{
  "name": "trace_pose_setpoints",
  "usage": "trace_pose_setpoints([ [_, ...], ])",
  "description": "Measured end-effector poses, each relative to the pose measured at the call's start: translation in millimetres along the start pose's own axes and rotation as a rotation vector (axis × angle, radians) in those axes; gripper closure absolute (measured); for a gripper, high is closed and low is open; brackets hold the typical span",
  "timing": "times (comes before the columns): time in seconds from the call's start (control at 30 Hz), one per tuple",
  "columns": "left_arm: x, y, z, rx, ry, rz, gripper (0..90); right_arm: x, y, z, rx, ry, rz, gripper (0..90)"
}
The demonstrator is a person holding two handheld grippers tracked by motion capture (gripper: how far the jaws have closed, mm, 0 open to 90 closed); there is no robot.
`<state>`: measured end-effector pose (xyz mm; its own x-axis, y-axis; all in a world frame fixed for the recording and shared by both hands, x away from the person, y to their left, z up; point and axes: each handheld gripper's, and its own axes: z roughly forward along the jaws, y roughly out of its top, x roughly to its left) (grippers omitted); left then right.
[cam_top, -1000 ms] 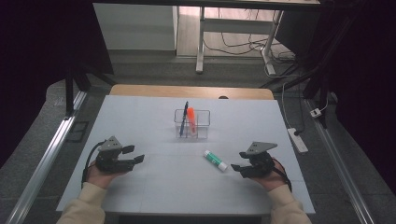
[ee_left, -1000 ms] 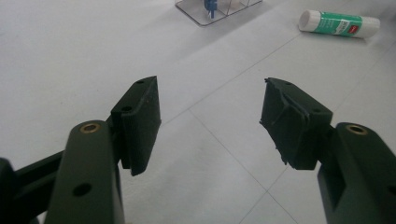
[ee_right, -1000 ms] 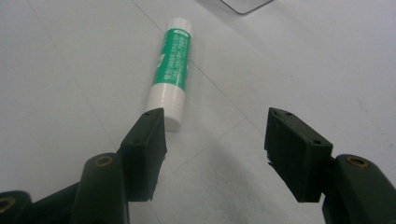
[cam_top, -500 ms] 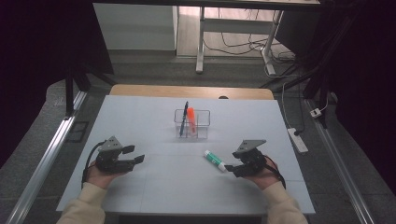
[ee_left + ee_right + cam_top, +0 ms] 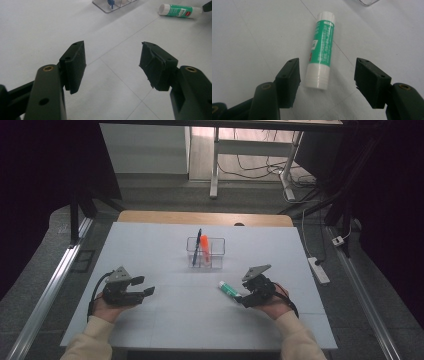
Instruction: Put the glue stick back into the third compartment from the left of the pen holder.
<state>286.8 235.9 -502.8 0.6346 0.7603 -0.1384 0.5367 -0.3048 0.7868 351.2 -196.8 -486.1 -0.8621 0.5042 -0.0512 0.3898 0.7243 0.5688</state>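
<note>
Currently, entries run from the largest thing down
Table [image 5: 165, 320]: white sheet over the top, faint grid lines across it; a strip of wooden edge shows at the far side
Clear organiser [image 5: 205, 253]: see-through box with compartments, standing upright near the middle of the far half of the table; a corner of it also shows at the top of the left gripper view [image 5: 110, 6]
Left gripper [image 5: 142, 287]: held low over the near-left part of the table, pointing toward the centre; jaws released and standing wide, nothing but bare table between them [image 5: 112, 65]; well apart from the glue stick
Right gripper [image 5: 241, 297]: at the near-right part of the table, pointing toward the glue stick; jaws released, spread to either side of the stick's near end [image 5: 327, 75], pads not touching it
Glue stick [image 5: 226, 289]: green label, white ends, lying flat on the table just in front of the right gripper and nearer than the organiser; its near white end sits between the open jaws [image 5: 322, 50]; seen lying on its side at the far right of the left gripper view [image 5: 180, 11]
Dark pen [image 5: 197, 246]: leaning in the organiser's left part
Orange marker [image 5: 204, 248]: standing in the organiser just right of the pen
</note>
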Motion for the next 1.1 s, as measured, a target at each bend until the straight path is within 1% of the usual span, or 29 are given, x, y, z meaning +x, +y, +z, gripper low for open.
trace_pose_setpoints([
  [0.17, -0.2, 0.0, 0.3, 0.002, -0.001, 0.003, 37.2, 2.3, 8.9, 6.9, 0.032, 0.0, -0.008, 37.3],
  [0.37, 0.0, -0.3, 0.2, 0.003, -0.003, 0.004, 37.2, 3.1, 18.7, 14.9, 0.069, 0.003, 0.002, 37.3],
  [0.43, 0.1, -0.4, 0.2, 0.003, -0.003, 0.005, 37.2, 3.1, 21.2, 17.3, 0.084, 0.003, -0.001, 37.4],
  [0.57, 0.2, -0.6, 0.2, 0.004, -0.002, 0.006, 37.2, 3.6, 24.7, 22.4, 0.121, -0.002, 0.015, 37.9],
  [0.63, 0.2, -0.7, 0.3, 0.005, -0.002, 0.007, 37.3, 3.2, 26.1, 24.9, 0.142, -0.002, 0.016, 38.3],
  [0.67, 0.3, -0.8, 0.4, 0.005, -0.002, 0.007, 37.3, 3.5, 26.9, 25.8, 0.154, -0.002, 0.025, 38.8],
  [0.83, 0.8, -1.2, 0.5, 0.008, -0.002, 0.007, 37.3, 3.0, 29.2, 28.6, 0.193, -0.011, 0.038, 41.6],
  [1.0, 0.8, -1.4, 0.6, 0.009, -0.002, 0.008, 37.3, 3.2, 31.5, 32.2, 0.233, -0.009, 0.036, 45.4],
  [1.1, 0.7, -1.4, 0.7, 0.009, -0.002, 0.008, 37.3, 2.9, 33.2, 33.8, 0.252, -0.016, 0.037, 49.1],
])
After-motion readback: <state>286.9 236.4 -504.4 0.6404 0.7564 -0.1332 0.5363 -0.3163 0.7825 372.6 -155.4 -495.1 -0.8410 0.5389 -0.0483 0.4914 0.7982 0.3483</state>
